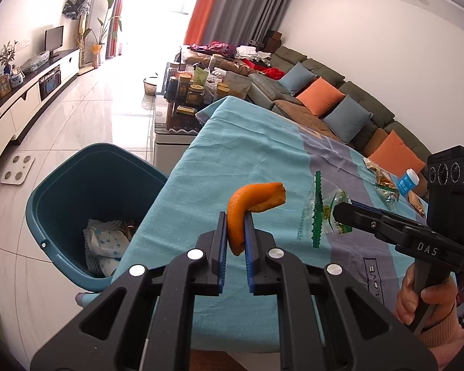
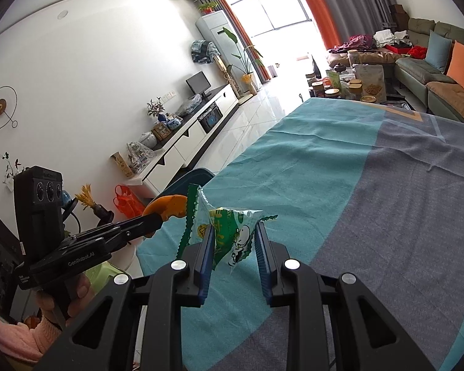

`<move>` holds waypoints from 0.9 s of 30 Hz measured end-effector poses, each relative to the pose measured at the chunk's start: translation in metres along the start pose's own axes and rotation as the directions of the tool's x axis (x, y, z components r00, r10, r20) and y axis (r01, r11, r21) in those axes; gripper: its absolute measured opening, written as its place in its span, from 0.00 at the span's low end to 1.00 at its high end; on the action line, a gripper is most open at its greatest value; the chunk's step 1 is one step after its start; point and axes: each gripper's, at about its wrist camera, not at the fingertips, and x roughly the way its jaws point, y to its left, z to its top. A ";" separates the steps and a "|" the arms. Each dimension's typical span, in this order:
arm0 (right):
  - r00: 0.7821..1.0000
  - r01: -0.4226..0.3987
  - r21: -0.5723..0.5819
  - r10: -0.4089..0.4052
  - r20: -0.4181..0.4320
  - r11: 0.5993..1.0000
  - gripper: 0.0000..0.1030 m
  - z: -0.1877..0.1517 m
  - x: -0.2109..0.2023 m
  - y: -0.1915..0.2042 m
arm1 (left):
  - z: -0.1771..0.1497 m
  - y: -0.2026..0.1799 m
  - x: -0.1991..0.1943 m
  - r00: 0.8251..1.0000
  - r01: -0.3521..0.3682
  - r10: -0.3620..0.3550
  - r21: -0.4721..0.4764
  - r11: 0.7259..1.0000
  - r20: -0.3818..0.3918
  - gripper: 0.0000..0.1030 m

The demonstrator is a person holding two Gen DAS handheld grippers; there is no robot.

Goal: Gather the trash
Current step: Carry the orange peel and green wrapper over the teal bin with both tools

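Note:
My left gripper [image 1: 235,216] is shut on a curled orange peel [image 1: 256,199], held above the teal tablecloth [image 1: 247,154] near its left edge. Left of the table stands a blue bin [image 1: 77,191] with crumpled white wrappers at its bottom. My right gripper [image 2: 235,228] is shut on a clear green-edged snack wrapper [image 2: 229,232], lifted over the cloth [image 2: 355,185]. In the left wrist view the right gripper [image 1: 340,213] carries that wrapper [image 1: 318,213] at the right. From the right wrist camera, the left gripper [image 2: 153,221] with the peel [image 2: 170,205] shows at the left, in front of the bin's rim [image 2: 195,176].
More wrappers [image 1: 383,185] and a small blue-labelled bottle [image 1: 408,182] lie at the cloth's right edge. A low table crowded with jars [image 1: 191,89] stands beyond the cloth, a sofa with cushions [image 1: 324,92] to the right, a TV cabinet [image 1: 31,99] along the left wall.

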 end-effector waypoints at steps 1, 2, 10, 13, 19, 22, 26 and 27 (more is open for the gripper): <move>1.000 -0.003 -0.002 0.003 -0.003 1.000 0.24 0.001 0.002 0.002 | 0.000 0.002 -0.001 1.000 -0.006 0.006 -0.003 1.000 0.002 0.10; 1.000 -0.006 -0.006 0.006 -0.005 1.000 0.24 0.002 0.003 0.003 | 0.001 0.005 -0.001 1.000 -0.010 0.010 -0.009 1.000 0.003 0.10; 0.999 -0.034 -0.036 0.034 -0.026 0.999 0.24 0.010 0.021 0.017 | 0.004 0.027 -0.007 0.999 -0.044 0.046 -0.046 0.998 0.024 0.10; 0.998 -0.046 -0.045 0.044 -0.037 0.998 0.24 0.014 0.029 0.021 | 0.007 0.037 -0.009 0.998 -0.059 0.061 -0.061 0.996 0.031 0.10; 0.996 -0.070 -0.073 0.066 -0.058 0.995 0.24 0.019 0.043 0.036 | 0.011 0.056 -0.013 0.994 -0.095 0.099 -0.091 0.991 0.044 0.10; 0.995 -0.083 -0.085 0.077 -0.067 0.993 0.24 0.024 0.051 0.044 | 0.013 0.065 -0.015 0.992 -0.112 0.118 -0.103 0.988 0.049 0.10; 0.993 -0.097 -0.104 0.089 -0.078 0.990 0.24 0.030 0.060 0.054 | 0.014 0.076 -0.017 0.989 -0.132 0.139 -0.118 0.984 0.052 0.10; 0.993 -0.100 -0.109 0.092 -0.080 0.989 0.24 0.031 0.063 0.056 | 0.014 0.078 -0.017 0.989 -0.134 0.141 -0.119 0.984 0.050 0.10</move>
